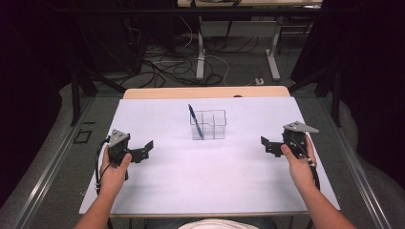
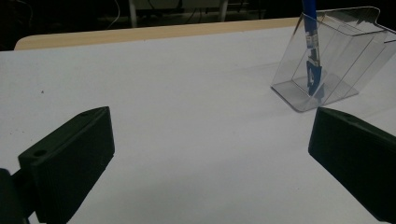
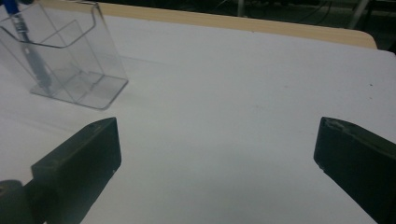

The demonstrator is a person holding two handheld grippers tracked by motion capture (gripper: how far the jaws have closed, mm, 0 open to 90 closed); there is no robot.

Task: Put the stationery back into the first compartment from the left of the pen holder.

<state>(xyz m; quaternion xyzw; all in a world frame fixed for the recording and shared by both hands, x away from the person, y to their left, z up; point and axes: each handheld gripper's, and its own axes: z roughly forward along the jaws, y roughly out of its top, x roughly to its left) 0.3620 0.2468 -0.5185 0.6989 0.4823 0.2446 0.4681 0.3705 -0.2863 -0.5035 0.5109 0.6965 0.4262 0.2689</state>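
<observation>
Your left gripper (image 1: pixel 143 151) and right gripper (image 1: pixel 270 144) rest with jaws spread wide and empty, facing inward across the white tabletop (image 1: pixel 205 171). Between them, farther back, a clear holder (image 1: pixel 208 125) keeps a blue pen (image 1: pixel 195 120) leaning upright, slightly nearer your left.

A lab or workshop is suggested: tangled cables (image 1: pixel 167 67) are strewn on the floor at twelve o'clock, between metal bench legs (image 1: pixel 273 52).
</observation>
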